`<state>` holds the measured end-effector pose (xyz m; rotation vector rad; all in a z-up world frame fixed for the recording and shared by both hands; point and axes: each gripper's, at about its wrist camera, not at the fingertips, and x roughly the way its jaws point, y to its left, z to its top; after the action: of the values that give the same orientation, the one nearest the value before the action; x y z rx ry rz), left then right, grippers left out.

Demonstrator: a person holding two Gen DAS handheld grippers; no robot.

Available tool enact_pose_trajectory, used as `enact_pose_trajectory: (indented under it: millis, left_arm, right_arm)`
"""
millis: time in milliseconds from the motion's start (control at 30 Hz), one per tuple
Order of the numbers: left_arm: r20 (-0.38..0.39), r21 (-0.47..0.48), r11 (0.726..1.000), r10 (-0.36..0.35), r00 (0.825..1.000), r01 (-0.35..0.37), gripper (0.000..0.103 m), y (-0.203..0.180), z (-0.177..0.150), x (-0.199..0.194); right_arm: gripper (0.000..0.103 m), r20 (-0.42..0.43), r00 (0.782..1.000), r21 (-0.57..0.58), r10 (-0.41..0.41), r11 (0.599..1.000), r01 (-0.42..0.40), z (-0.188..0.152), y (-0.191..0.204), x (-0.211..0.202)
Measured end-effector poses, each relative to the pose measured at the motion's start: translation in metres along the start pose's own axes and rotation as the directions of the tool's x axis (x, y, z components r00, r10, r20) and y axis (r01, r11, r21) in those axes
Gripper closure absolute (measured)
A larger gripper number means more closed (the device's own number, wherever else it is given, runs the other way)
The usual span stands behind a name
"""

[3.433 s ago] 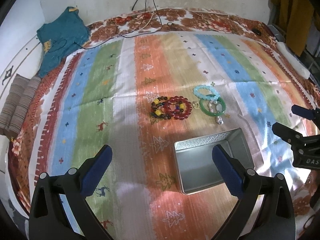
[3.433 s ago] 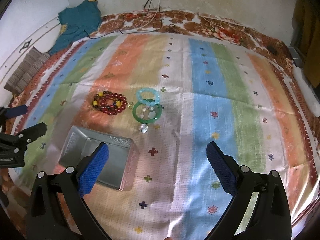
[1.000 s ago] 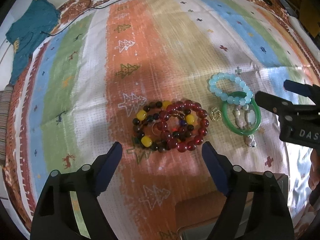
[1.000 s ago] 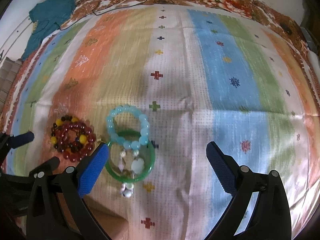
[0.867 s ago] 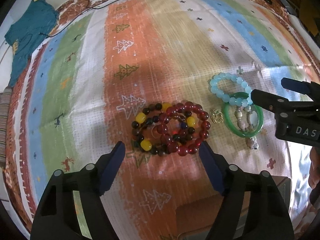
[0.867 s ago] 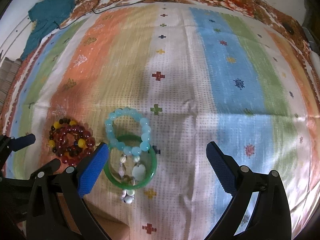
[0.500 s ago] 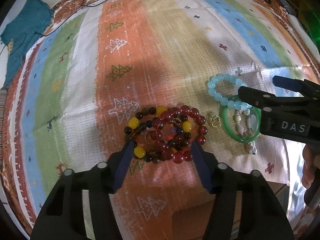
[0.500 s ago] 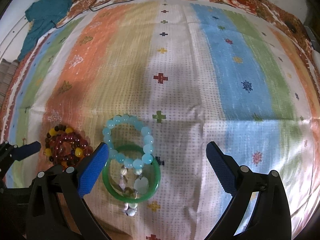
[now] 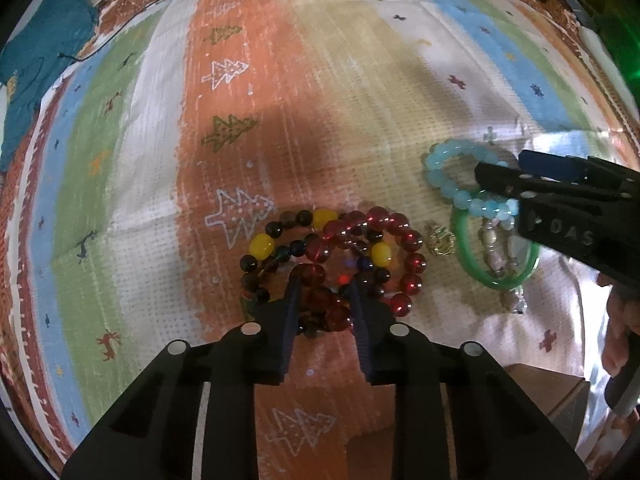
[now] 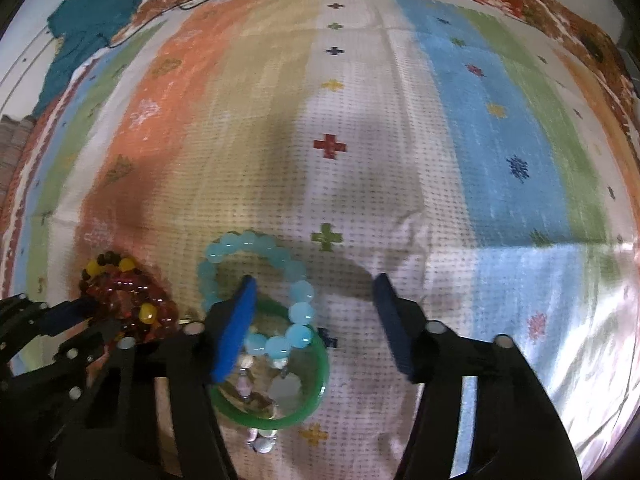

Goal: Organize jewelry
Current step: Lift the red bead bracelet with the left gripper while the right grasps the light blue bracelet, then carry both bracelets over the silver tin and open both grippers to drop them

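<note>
Left tool [image 9: 324,292] clamped on red bead bracelet [image 9: 394,236] atop striped bedspread [image 9: 256,92]. Right tool [image 10: 312,312] apart, straddling aqua bracelet [image 10: 298,292] over green bangle [image 10: 320,384]. Risk: tangled multicolour strand [image 9: 264,246] dragging along; beads slipping, bangle snagging.

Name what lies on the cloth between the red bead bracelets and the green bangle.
A small gold charm lies between the red bead bracelets and the green bangle, seen in the left wrist view.
</note>
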<state>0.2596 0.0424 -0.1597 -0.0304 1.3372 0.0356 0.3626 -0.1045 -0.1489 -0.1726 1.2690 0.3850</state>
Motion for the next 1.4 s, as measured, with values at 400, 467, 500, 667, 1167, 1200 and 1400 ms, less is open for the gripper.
enact_pose_trajectory:
  millis: [400,467,500,667,1167,1200,1400]
  left_arm:
    - [0.034,0.004,1.0,0.029,0.999,-0.029,0.09,-0.001,0.001,-0.01]
    - [0.051,0.002,1.0,0.025,0.998,-0.025,0.09,-0.002,0.001,-0.018]
    - [0.058,0.002,1.0,0.023,0.998,-0.023,0.09,-0.002,-0.001,-0.022]
    - [0.084,0.016,1.0,0.006,0.996,-0.008,0.09,-0.006,-0.008,-0.036]
    - [0.153,0.023,0.999,-0.049,0.987,0.046,0.09,-0.024,-0.022,-0.076]
    - [0.159,0.026,0.999,-0.046,0.986,0.042,0.09,-0.024,-0.022,-0.079]
    - [0.195,0.016,0.998,-0.067,0.978,0.065,0.09,-0.019,-0.025,-0.097]
  right_arm:
    - [0.091,0.014,1.0,0.0,0.011,1.0,-0.011,-0.007,-0.006,-0.009]
    - [0.091,0.032,0.999,-0.001,0.016,1.0,-0.016,-0.01,-0.006,-0.019]
    - [0.091,0.039,0.999,-0.003,0.018,1.0,-0.018,-0.011,-0.006,-0.022]
    - [0.091,0.074,0.997,-0.026,0.011,1.0,-0.009,-0.022,-0.003,-0.043]
    - [0.091,0.17,0.985,-0.092,0.034,0.996,-0.018,-0.035,0.006,-0.088]
    - [0.091,0.174,0.984,-0.094,0.036,0.995,-0.02,-0.036,0.006,-0.09]
    - [0.091,0.216,0.975,-0.109,0.05,0.994,-0.027,-0.045,0.009,-0.11]
